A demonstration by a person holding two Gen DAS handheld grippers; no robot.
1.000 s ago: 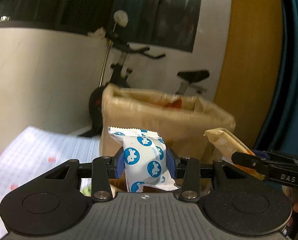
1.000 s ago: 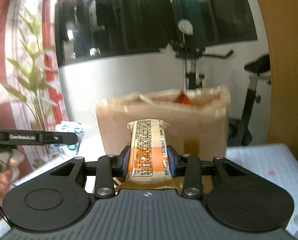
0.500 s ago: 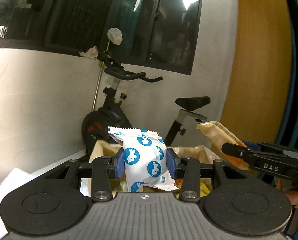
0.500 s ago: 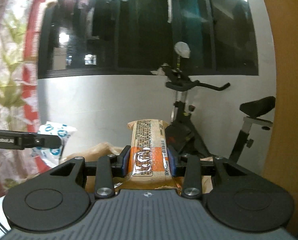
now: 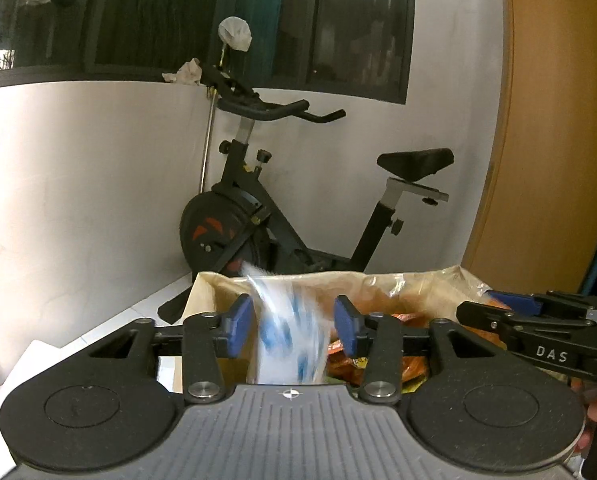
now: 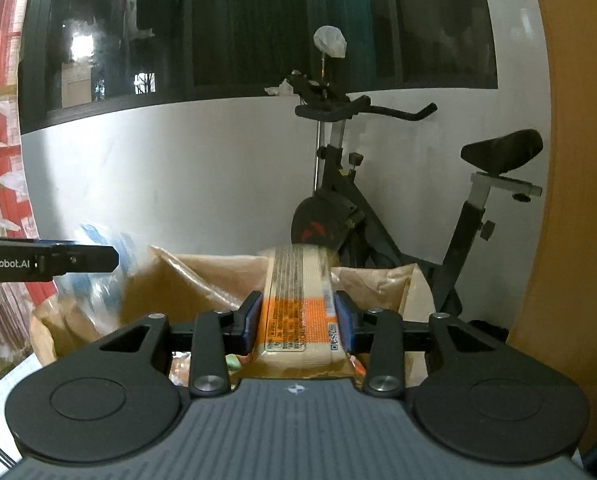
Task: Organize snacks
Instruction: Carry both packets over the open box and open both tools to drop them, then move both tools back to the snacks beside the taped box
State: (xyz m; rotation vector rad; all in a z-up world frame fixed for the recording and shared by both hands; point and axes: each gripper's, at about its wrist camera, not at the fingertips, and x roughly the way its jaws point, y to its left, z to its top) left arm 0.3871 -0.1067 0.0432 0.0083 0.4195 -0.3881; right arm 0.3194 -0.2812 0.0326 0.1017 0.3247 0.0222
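Note:
An open brown paper bag [image 5: 414, 280] holding orange packets sits just below both grippers. My left gripper [image 5: 293, 326] is over it with its jaws opening. The white packet with blue prints [image 5: 288, 332] is a blur dropping between the blue pads, with a gap on each side. My right gripper [image 6: 298, 320] is also over the bag [image 6: 202, 272], its jaws opening. The orange and beige snack bar [image 6: 298, 300] tips forward between the pads, which still touch its sides. In the right wrist view, one finger of the left gripper [image 6: 78, 261] enters from the left beside the blurred packet [image 6: 102, 268].
A black exercise bike [image 5: 242, 216] stands behind the bag against a white wall under a dark window. A wooden panel [image 5: 546, 140] rises on the right. A white sheet [image 5: 30, 360] lies at lower left. Red-patterned cloth and a plant [image 6: 2, 184] are at far left.
Both grippers came forward over the bag, which now lies low in each view. The left jaws parted and the packet slid down. The bar in the right gripper tilted forward.

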